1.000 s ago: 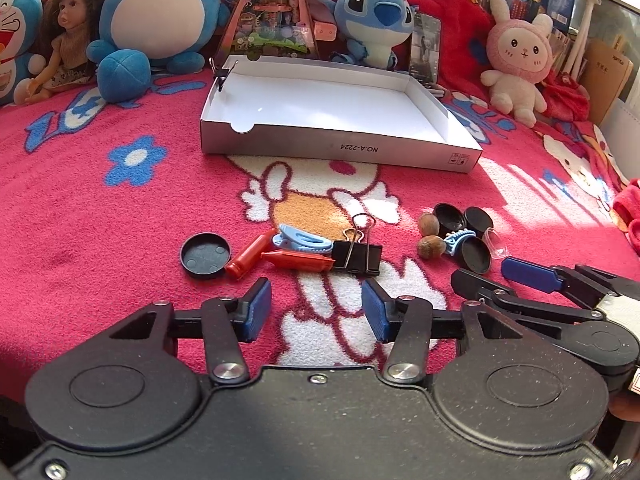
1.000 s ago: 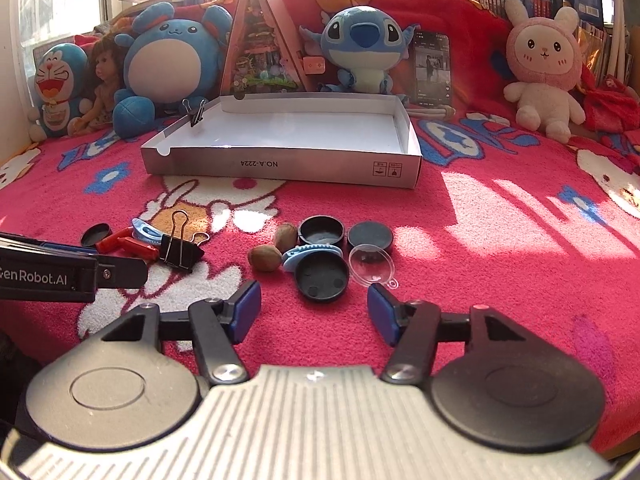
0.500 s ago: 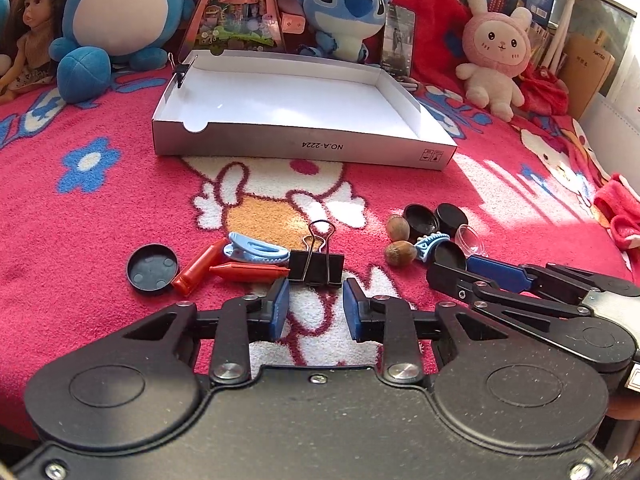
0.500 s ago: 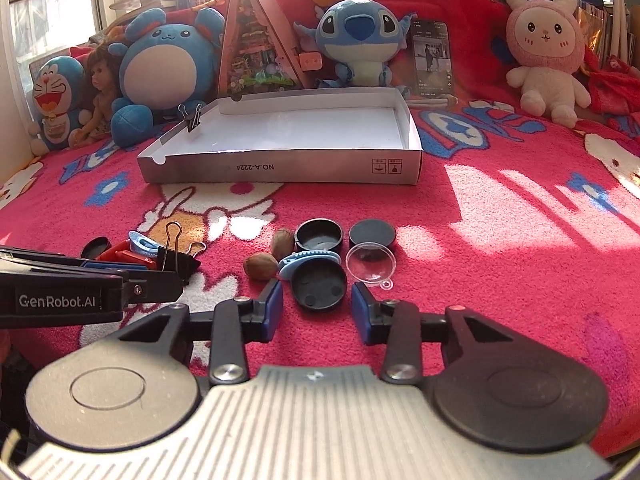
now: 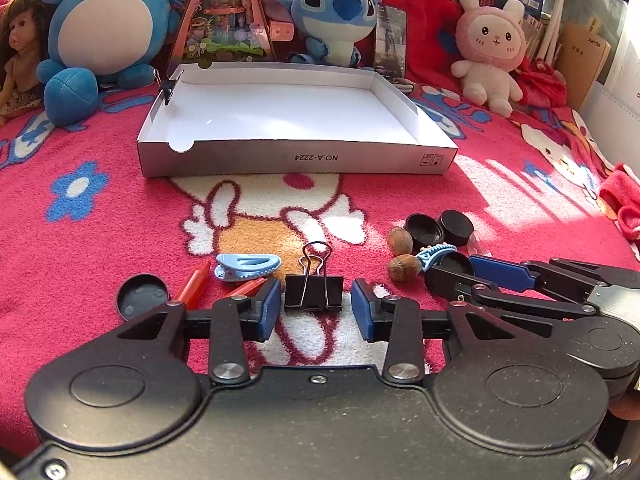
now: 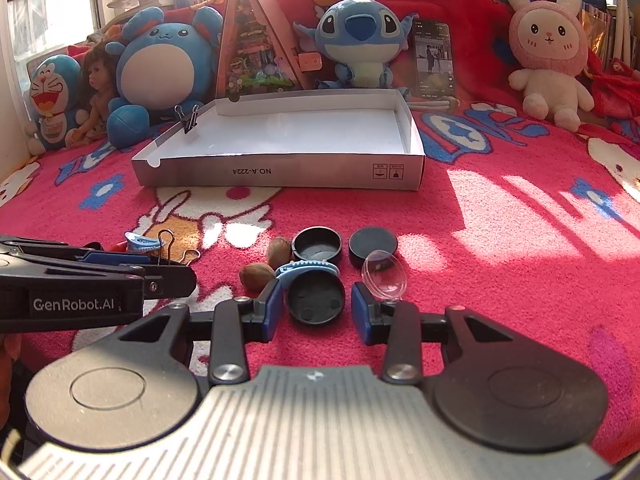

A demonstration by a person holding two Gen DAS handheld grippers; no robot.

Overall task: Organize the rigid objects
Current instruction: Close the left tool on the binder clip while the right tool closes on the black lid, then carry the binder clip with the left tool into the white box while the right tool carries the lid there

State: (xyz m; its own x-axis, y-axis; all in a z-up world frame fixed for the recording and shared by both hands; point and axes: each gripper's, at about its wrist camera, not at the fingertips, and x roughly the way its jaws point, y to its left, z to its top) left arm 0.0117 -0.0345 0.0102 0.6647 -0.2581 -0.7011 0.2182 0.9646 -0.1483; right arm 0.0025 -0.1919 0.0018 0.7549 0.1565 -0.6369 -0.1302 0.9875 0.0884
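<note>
Since the earlier frames our left claw (image 5: pixel 313 307) has come forward to the black binder clip (image 5: pixel 314 298), which sat well ahead of it a second ago, and both claws have narrowed from a wide spread. In the left wrist view the clip now stands low in the middle of the frame between the blue pads (image 5: pixel 269 308). A thin gap shows on each side, so the pads do not press on it, and the jaws are opening slightly.

Our right claw (image 6: pixel 316 307) brackets a round black cap (image 6: pixel 316 298) lying open side up in the lower middle of the right wrist view. Its pads sit just beside the cap's rim with small gaps, so it pinches nothing.

Just beyond that cap we see a light blue comb-like clip (image 6: pixel 306 270), two walnuts (image 6: pixel 256 274), two more black caps (image 6: pixel 317 243) and a clear plastic dome (image 6: pixel 383 274). At the lower left of the left wrist view lie another black cap (image 5: pixel 141 295), red plastic pieces (image 5: pixel 194 284) and a light blue hair clip (image 5: pixel 247 266).

The white cardboard tray (image 5: pixel 296 158) lies on the pink blanket (image 5: pixel 100 220) in the upper middle of both views, with a small binder clip (image 5: pixel 166 87) on its left wall. Plush toys (image 5: pixel 332 16) line the back.
</note>
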